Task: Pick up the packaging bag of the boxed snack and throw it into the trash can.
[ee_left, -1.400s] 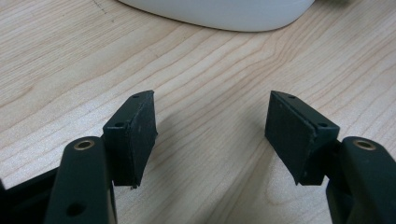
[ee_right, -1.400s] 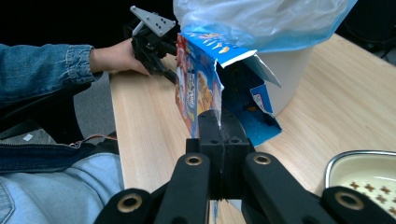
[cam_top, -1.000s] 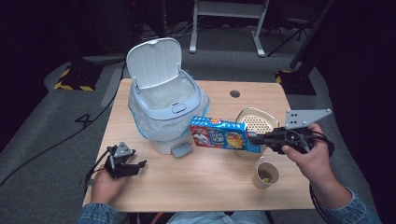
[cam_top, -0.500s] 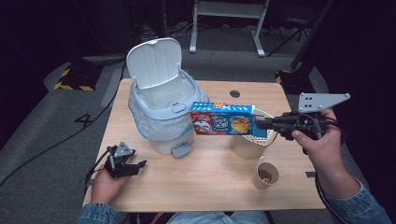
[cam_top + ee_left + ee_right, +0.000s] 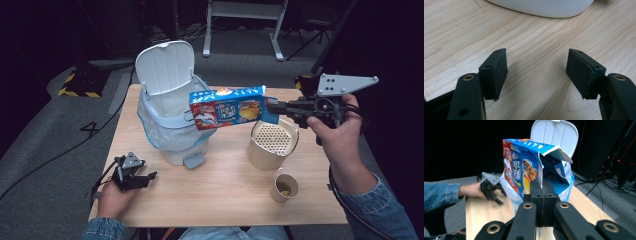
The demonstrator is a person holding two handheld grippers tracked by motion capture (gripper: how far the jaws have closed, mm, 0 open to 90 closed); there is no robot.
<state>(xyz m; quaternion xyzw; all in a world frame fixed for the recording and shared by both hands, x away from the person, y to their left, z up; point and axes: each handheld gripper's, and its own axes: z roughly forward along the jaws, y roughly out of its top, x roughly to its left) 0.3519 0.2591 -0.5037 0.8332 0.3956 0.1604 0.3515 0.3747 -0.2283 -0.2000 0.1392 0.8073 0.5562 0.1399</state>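
A: Jaws on the right gripper (image 5: 274,106) are clamped on a torn flap of the cereal box (image 5: 227,106). In the right gripper view the pads meet flat with just the cardboard edge pinched between them (image 5: 541,195).

B: Box position?

A: In the air, clear of the desk (image 5: 225,192). Long side roughly level, printed face toward the high camera. Its far end hangs over the rim of the white bin (image 5: 170,125), whose lid (image 5: 165,67) stands upright behind it. The held end sits above the perforated cream canister (image 5: 272,142).

B: Right hand pose?

A: Right hand (image 5: 335,127) is raised off the desk, forearm coming up from the lower right corner in a denim sleeve (image 5: 372,207). Fist wrapped around the grip, gripper pointing level and leftward toward the bin. Grey three-cornered plate (image 5: 345,82) on top.

B: Left?

A: Left hand (image 5: 117,192) rests low at the near-left edge of the desk, well apart from the bin. Left gripper (image 5: 145,176) lies about level, aimed toward the bin base. Jaws gape apart with only bare wood between them (image 5: 536,72); the bin's white foot (image 5: 541,7) shows at the top of the left gripper view.

B: Anything else on the desk?

A: Paper cup (image 5: 285,186), near the canister on the near side, something yellowish inside. Can't tell what.
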